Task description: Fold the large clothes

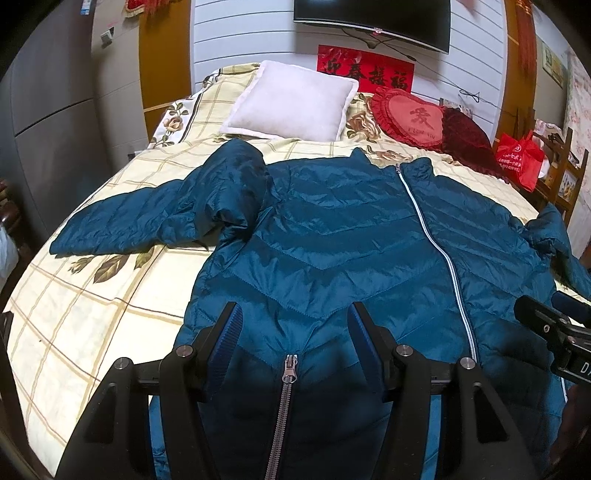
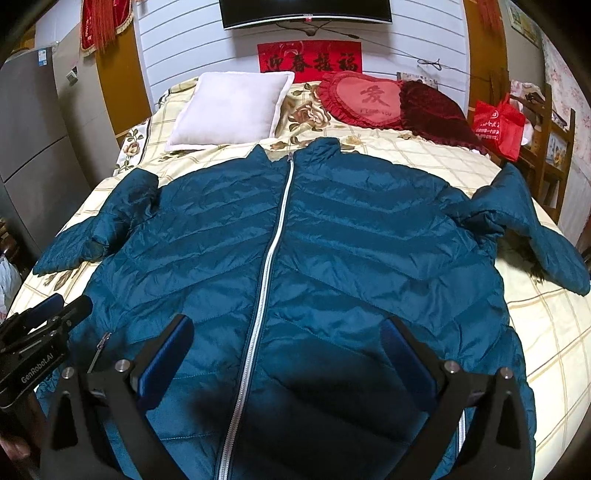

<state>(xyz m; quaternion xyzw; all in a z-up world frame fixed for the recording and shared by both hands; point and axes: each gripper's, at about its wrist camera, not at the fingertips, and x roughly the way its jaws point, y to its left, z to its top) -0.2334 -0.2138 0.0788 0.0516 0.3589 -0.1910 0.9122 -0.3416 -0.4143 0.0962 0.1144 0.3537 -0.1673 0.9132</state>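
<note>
**Puffy jacket waiting for its first fold**

The blue down jacket (image 2: 332, 240) is lying zipped and flat on the bed (image 1: 92, 314), directly beneath both claws. The left gripper (image 1: 293, 314) and right gripper (image 2: 288, 328) are hovering wide, holding nothing. It is looking light, soft and slippery; pinching a sleeve cuff or hem edge seems best.

Bed (image 2: 480, 177), panelled wall (image 2: 184, 55), television (image 2: 306, 11)

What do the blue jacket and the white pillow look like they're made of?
Jacket: likely thin nylon or polyester shell with padded fill, judging by its slight sheen, fine crinkles and stitched chevron quilting. White pillow: looks like soft matte fabric, perhaps plush or velour; the weave is too small to tell.
</note>
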